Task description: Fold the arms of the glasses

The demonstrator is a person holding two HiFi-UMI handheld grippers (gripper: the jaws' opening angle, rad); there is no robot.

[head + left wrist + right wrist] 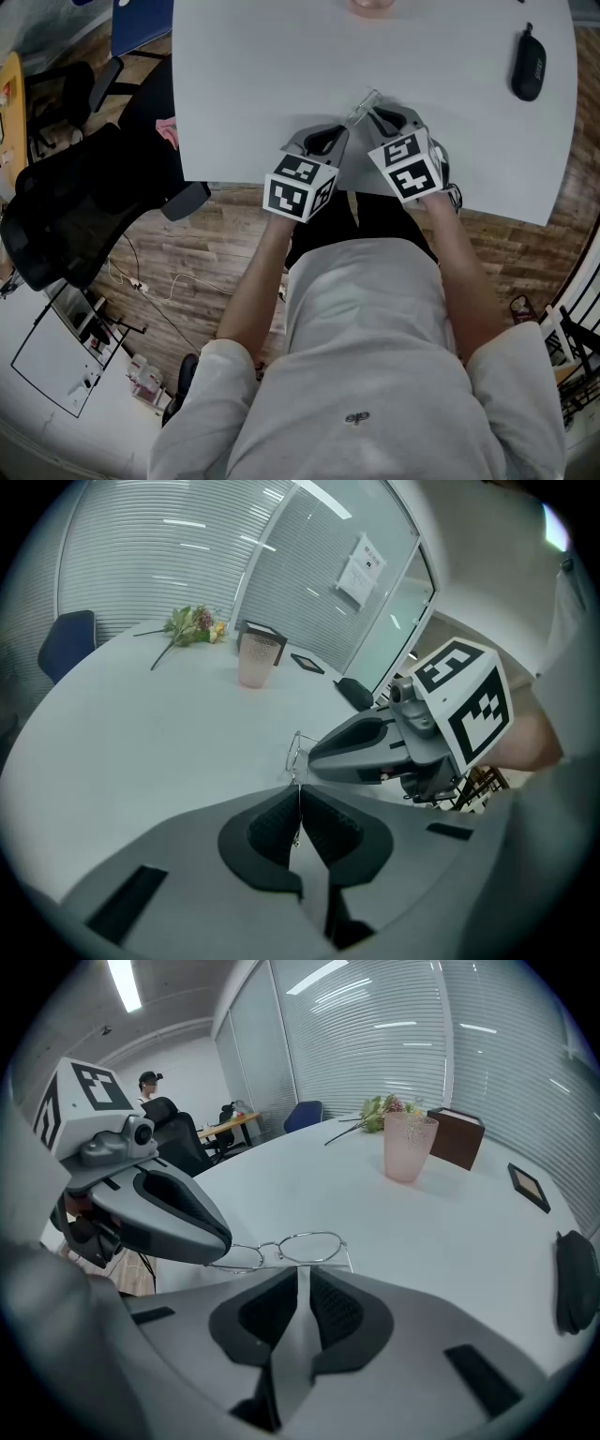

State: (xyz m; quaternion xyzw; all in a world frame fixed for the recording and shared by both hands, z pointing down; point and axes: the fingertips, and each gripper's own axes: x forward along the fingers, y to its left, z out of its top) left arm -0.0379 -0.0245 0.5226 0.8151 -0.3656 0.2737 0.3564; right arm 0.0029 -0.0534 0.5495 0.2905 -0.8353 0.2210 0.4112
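Note:
Thin wire-rimmed glasses (300, 1249) lie with their lenses on the white table (244, 94) near its front edge, between my two grippers. One thin arm of the glasses (298, 810) runs straight between the pads of my left gripper (298, 789), which is shut on it. My right gripper (302, 1274) sits just behind the lenses with a narrow gap between its pads, and I see nothing in that gap. In the head view the left gripper (345, 129) and right gripper (373, 115) point toward each other, tips almost touching at the glasses (362, 106).
A black glasses case (528, 64) lies at the table's far right. A pink cup (405, 1146), a brown box (457, 1136), a flower sprig (384, 1107) and a small dark frame (530, 1185) stand farther back. A black office chair (75, 206) stands left of the table.

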